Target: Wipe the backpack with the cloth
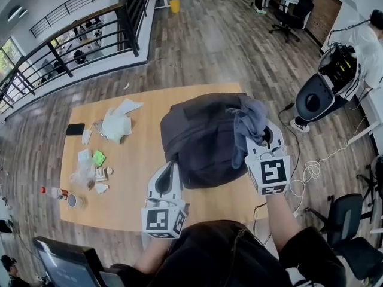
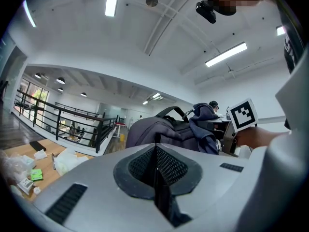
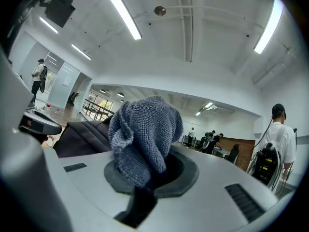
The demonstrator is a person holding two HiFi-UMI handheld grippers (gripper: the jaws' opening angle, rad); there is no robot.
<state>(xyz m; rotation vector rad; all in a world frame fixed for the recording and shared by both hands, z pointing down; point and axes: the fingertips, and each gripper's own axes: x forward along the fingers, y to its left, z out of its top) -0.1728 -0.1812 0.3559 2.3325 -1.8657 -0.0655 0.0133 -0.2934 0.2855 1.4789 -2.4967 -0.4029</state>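
Observation:
A dark grey backpack (image 1: 200, 137) lies on the wooden table (image 1: 137, 184); it also shows in the left gripper view (image 2: 154, 129) and the right gripper view (image 3: 82, 137). A blue-grey cloth (image 1: 250, 123) drapes over the backpack's right side. My right gripper (image 1: 267, 137) is shut on the cloth (image 3: 145, 139), which bunches up between its jaws. My left gripper (image 1: 170, 173) sits at the backpack's near left edge, shut with nothing between its jaws (image 2: 157, 170). The cloth and the right gripper's marker cube (image 2: 242, 114) show behind the backpack in the left gripper view.
Crumpled plastic bags (image 1: 116, 124), a black phone (image 1: 75, 129), small packets (image 1: 93, 166) and a bottle (image 1: 57, 192) lie on the table's left part. A railing (image 1: 78, 40) runs beyond the table. Office chairs (image 1: 350, 220), cables (image 1: 311, 169) and a person (image 1: 368, 46) stand at the right.

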